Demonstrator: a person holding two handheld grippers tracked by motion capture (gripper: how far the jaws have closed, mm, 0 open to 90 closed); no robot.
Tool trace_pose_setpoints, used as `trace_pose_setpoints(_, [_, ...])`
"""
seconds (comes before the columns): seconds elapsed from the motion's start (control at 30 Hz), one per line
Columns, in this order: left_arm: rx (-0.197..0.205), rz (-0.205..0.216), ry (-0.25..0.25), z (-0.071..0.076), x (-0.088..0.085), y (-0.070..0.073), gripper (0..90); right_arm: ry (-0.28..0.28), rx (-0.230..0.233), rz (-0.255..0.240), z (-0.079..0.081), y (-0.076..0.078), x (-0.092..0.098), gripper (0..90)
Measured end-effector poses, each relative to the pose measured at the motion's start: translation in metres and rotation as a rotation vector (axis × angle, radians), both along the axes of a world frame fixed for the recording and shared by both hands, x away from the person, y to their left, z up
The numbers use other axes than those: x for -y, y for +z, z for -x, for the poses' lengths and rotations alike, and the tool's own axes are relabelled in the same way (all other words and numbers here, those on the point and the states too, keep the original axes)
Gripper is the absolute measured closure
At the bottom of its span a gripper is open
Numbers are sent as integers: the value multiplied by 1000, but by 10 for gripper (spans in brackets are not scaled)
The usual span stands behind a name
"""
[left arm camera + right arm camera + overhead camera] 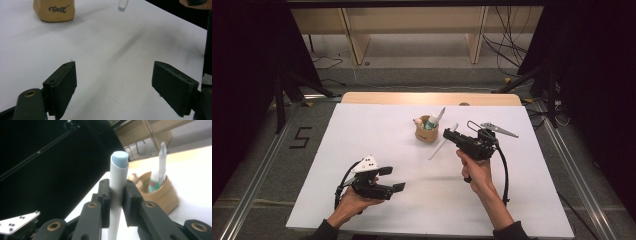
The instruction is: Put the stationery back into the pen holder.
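Room: dark curtains both sides, pale wooden shelving (pixel 412 35) at the far wall, grey floor with loose cables, a black "5" mark (pixel 300 137) on the floor left of the table. White rectangular tabletop (pixel 377 150) with a bare wood strip along its far edge.

Tan round paper cup (pixel 426 132) sits far of centre on the table, holding a small white-and-green bottle and a pale stick that leans right.

Right gripper (pixel 450 136) is held above the table, right of centre, just right of the cup and pointing left. Its jaws are clamped on a long white plastic pen with a pale blue end cap (pixel 443 142).

Pen's long axis in the high view runs diagonally: upper end far-right by the jaws, lower end near-left towards the table. The right gripper view shows the blue cap (pixel 120 160) sticking up past the jaws and the pads pressing the barrel on both sides; the high view is too small to show either.

Left gripper (pixel 393 178) is low at the near left, pointing right, jaws wide apart with nothing between them. The left gripper view shows bare white table between the pads (pixel 62 85), the "Best" lettering on the cup (pixel 58 9), and the pen's lower tip (pixel 123 5) hanging at the far edge.
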State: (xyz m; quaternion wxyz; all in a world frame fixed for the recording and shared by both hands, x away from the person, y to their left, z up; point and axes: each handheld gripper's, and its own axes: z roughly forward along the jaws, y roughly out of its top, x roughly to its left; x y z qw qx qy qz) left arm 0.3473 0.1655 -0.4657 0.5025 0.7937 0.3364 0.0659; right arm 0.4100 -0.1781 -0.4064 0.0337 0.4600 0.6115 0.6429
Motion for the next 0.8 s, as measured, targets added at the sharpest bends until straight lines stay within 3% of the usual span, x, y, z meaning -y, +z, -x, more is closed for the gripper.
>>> trace_pose_setpoints(0.2, [6, 16, 26, 2, -11, 0, 188, -48, 39, 54, -18, 12, -1, 787])
trace_pose_setpoints(0.53, [20, 11, 20, 5, -13, -2, 181, -87, 46, 90, -40, 23, -6, 787])
trace_pose_setpoints(0.8, [10, 6, 1, 9, -9, -4, 169, -115, 38, 108, -54, 27, -11, 787])
